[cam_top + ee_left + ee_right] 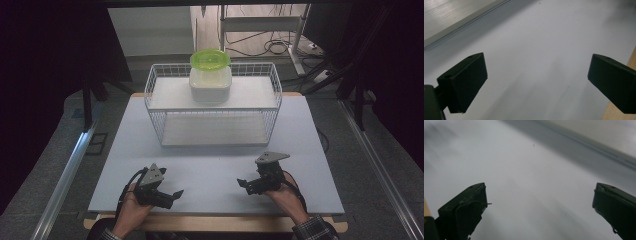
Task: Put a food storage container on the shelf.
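- A person's two hands rest at the near edge of a pale table [215, 165], each holding a black two-jaw gripper, in the high view.
- The left gripper [172, 196] lies low over the table surface at the near left, its jaws pointing toward the middle; in the left gripper view its jaws stand spread wide with nothing but bare tabletop between them [536, 75].
- The right gripper [245, 184] sits at the near right, its jaws pointing toward the left gripper, the two tools well apart; the right gripper view shows its jaws spread wide over the tabletop [539, 202], nothing pinched. That view is blurred, so finer detail of the surface cannot be made out.
- A white wire basket [160, 107] stands at the far middle of the table, well apart from both grippers.
- Inside the basket, toward its back, sits a white plastic container [210, 87] with a lime-green lid [210, 59] on top; the lid rises above the basket's rim.
- A checked sleeve [312, 230] shows at the wrist of the right hand.
- A wooden edge [215, 222] runs along the near side of the table beneath the pale top.
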{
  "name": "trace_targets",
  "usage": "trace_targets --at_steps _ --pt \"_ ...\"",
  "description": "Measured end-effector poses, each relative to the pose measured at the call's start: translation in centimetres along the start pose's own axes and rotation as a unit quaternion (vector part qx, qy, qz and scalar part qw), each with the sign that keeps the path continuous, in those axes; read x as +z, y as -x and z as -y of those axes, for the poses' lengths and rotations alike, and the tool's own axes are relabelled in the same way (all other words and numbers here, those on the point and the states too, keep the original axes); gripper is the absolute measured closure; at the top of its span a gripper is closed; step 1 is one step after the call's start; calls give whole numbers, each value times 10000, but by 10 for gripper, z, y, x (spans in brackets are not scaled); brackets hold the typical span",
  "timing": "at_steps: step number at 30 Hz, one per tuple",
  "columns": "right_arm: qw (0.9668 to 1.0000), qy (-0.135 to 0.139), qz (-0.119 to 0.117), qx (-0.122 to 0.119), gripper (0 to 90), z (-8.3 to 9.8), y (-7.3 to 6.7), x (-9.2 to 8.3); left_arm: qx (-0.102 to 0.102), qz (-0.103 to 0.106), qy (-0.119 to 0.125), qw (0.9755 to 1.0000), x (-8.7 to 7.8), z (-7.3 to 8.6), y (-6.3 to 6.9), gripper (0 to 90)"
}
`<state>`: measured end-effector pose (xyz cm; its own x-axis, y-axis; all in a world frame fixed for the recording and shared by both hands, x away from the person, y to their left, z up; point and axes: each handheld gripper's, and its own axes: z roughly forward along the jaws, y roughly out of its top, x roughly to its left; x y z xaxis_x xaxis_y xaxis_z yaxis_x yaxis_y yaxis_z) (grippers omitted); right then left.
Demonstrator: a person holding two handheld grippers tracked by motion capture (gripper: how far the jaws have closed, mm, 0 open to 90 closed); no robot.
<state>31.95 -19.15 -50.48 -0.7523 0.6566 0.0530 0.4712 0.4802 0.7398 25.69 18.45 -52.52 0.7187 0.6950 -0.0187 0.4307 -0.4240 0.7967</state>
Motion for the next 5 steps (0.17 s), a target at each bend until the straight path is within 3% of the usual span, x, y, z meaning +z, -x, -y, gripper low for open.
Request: trace_targets --at_steps 1,5 --pt "9999 -129 48 -49 0 3 0 4 1 3 5 10000 0 0 0 23" --pt "9998 -155 89 -91 0 4 -1 6 5 3 16 10000 0 -1 0 23"
